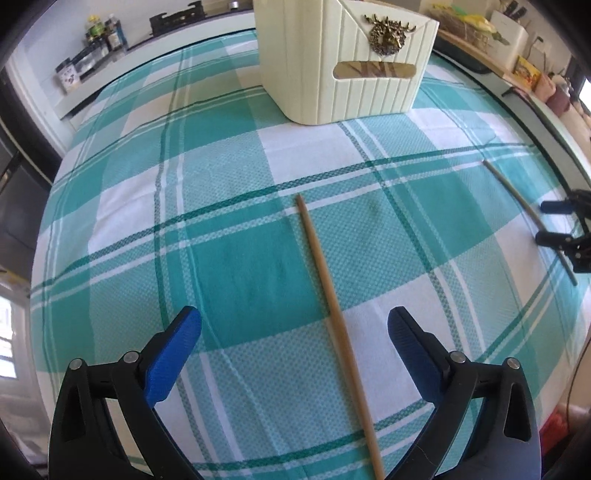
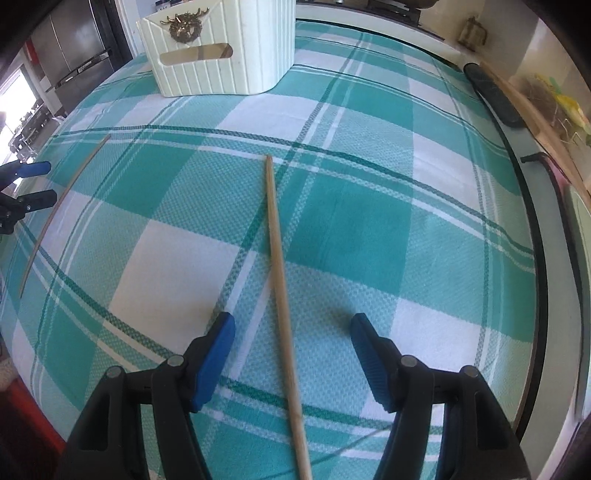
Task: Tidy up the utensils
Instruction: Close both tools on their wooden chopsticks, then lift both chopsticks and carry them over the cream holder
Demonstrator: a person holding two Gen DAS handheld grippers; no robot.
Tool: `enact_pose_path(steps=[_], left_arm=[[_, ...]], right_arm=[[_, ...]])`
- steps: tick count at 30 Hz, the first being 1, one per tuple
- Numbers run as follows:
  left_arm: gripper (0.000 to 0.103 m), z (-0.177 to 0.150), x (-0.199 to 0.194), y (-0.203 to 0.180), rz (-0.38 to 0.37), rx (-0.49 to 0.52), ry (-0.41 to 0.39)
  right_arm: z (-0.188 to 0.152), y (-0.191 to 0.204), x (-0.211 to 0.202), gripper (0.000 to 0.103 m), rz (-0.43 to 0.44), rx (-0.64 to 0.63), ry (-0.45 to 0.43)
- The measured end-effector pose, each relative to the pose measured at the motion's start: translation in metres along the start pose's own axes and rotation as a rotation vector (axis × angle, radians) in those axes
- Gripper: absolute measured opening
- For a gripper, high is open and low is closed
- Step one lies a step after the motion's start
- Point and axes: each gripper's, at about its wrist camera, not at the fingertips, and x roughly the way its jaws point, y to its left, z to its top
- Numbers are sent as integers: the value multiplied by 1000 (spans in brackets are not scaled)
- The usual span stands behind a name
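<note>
Your left claw (image 1: pixel 294 330) hangs spread above the counter, and a wooden chopstick (image 1: pixel 325 280) lies flat between its blue pads (image 1: pixel 173 354), touching neither. Your right claw (image 2: pixel 292 334) is spread the same way over a second chopstick (image 2: pixel 279 266), which passes between its tips without contact. Both sticks rest well apart on the teal-and-white checked tablecloth (image 1: pixel 236 266), their narrow ends pointing far. Beyond them, at the far side, stands a cream ribbed utensil holder (image 1: pixel 343 59) with a brass stag ornament (image 1: pixel 389 35).
</note>
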Motion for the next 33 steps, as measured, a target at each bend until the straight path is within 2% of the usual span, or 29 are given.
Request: enact_pose_path(steps=[2, 4, 5, 6, 7, 8, 10, 12, 15, 24, 29, 33], left_arm=[[87, 8, 10, -3, 19, 24, 45], [84, 14, 15, -1, 1, 18, 59], [79, 17, 17, 1, -15, 3, 74], [73, 19, 16, 3, -22, -14, 73], [50, 20, 13, 3, -16, -23, 63], [30, 21, 12, 4, -21, -27, 61], [6, 21, 10, 5, -66, -52, 59], [5, 18, 6, 8, -88, -79, 39], [4, 10, -20, 13, -102, -111, -37], [3, 6, -162, 33, -214, -164, -387], [3, 37, -216, 49, -278, -186, -523], [3, 85, -255, 57, -260, -166, -622]], right_arm=[[16, 5, 4, 63, -6, -33, -2], [35, 10, 10, 56, -4, -60, -7], [44, 12, 13, 44, 0, -64, -13], [53, 13, 15, 27, 21, -61, -13], [60, 14, 17, 18, 32, -53, -14], [66, 15, 17, 7, -5, -47, -18], [72, 17, 17, 7, -20, -30, -25], [72, 20, 8, 7, 5, -8, -66], [67, 22, -24, 7, 16, 21, -162], [46, 29, -164, 7, 49, -3, -479], [56, 26, -214, 7, 53, 28, -634], [92, 22, -242, 7, 20, 17, -738]])
